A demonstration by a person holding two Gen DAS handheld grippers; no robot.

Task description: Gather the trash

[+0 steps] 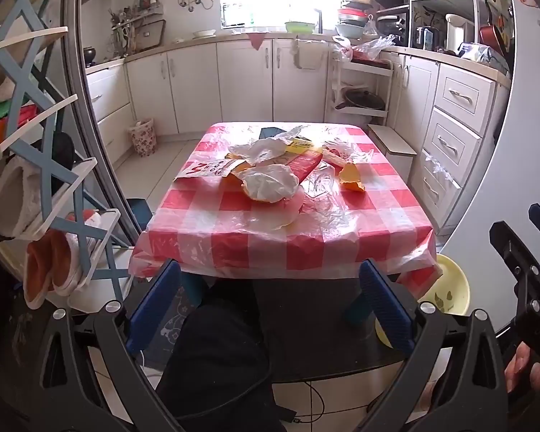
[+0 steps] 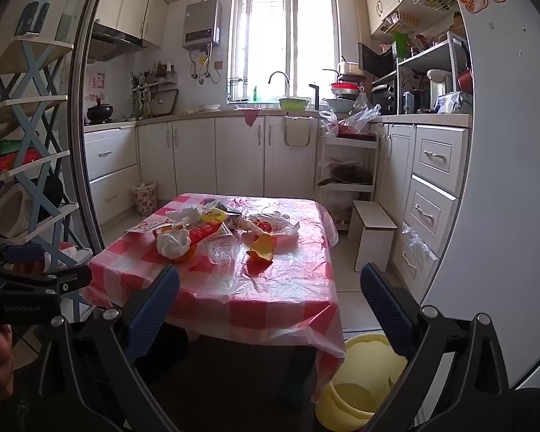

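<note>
The trash lies heaped at the middle of the low table [image 1: 234, 248] with the red-and-white checked cover, and we judge all of it light and easy to crush. Nearest us sits a crumpled white tissue [image 1: 270, 181] resting in an orange peel; it is soft and should yield to a pinch across its top folds. At three o'clock from it lies another orange peel [image 1: 351, 176], curved and fairly stiff, best taken across its raised edge. Between the two is a clear plastic wrapper [image 1: 322, 180], thin and probably slippery, so we would bunch it first. At twelve o'clock from the tissue a flat red packet [image 1: 304, 163] and a crumpled white plastic bag [image 1: 261, 147] overlap; the packet should be caught by an edge. Our left gripper [image 1: 270, 306] hangs short of the near table edge with its jaws spread wide and nothing between them. Our right gripper [image 2: 270, 309] is likewise wide open and empty, at five o'clock from the heap. A yellow basin [image 2: 360, 388] sits on the floor by the table's near right corner, perhaps where the trash goes.
</note>
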